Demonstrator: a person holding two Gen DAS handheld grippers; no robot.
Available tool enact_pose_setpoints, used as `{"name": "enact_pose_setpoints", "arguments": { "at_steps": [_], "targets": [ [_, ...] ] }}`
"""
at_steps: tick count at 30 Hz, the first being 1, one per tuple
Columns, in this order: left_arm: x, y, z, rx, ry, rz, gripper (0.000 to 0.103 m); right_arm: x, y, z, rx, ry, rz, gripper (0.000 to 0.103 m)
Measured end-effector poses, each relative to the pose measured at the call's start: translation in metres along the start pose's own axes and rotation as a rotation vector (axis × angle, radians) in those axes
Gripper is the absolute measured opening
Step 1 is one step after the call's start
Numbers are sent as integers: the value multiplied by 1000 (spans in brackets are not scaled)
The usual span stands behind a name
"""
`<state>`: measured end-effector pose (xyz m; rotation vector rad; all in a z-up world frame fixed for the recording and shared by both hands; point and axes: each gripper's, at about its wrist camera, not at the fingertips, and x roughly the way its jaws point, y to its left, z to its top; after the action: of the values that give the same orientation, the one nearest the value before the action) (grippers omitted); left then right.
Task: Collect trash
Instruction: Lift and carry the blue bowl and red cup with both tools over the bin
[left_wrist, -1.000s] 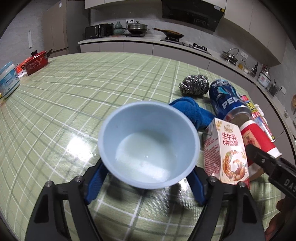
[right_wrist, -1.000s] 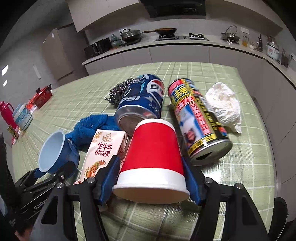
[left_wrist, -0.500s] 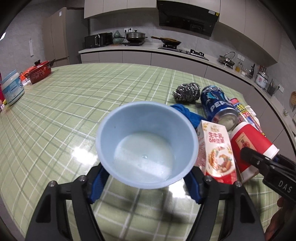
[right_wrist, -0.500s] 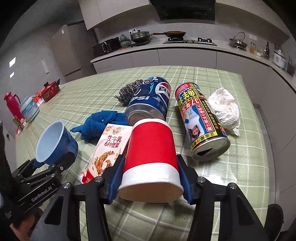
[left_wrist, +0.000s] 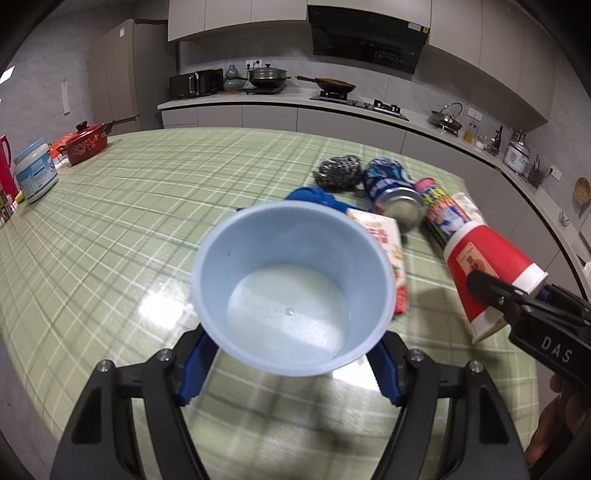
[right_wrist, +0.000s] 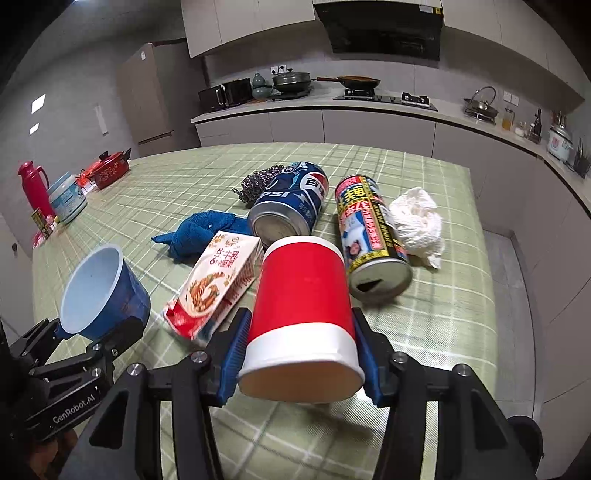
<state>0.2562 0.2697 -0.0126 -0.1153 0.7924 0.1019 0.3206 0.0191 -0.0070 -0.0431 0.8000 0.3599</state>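
My left gripper (left_wrist: 288, 365) is shut on a light blue plastic cup (left_wrist: 291, 288), held above the green checked table (left_wrist: 129, 221) with its mouth toward the camera; the cup also shows in the right wrist view (right_wrist: 99, 288). My right gripper (right_wrist: 301, 360) is shut on a red paper cup (right_wrist: 303, 314), held above the table; this cup shows in the left wrist view (left_wrist: 487, 273). On the table lie a milk carton (right_wrist: 218, 280), a Pepsi can (right_wrist: 291, 203), a red and yellow can (right_wrist: 369, 229) and a crumpled white tissue (right_wrist: 417, 221).
A blue cloth (right_wrist: 203, 232) and a steel scourer (right_wrist: 255, 184) lie by the cans. A red pot (left_wrist: 85, 144), a white tub (left_wrist: 35, 173) and a red flask (right_wrist: 33, 184) stand at the table's far left. The table edge (right_wrist: 491, 295) is at the right.
Both grippers have risen and drawn back from the table with their cups; the items on the table look smaller and farther. The red cup left the table surface.
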Motion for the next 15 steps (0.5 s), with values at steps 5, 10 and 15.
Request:
{"name": "enact_pose_setpoints", "arguments": {
  "at_steps": [5,10,15],
  "targets": [
    [-19,-23,-9,18,-15,-4,74,-21,-11,-10,0,-18,3,55],
    [-33,-49,-18,39,-25,-21,74,-49,-33,-22,-1,-37,-22,55],
    [-45,-84,-31,68,-26,-56,74,-75,-63,-40,13,-42,-58,55]
  ]
}}
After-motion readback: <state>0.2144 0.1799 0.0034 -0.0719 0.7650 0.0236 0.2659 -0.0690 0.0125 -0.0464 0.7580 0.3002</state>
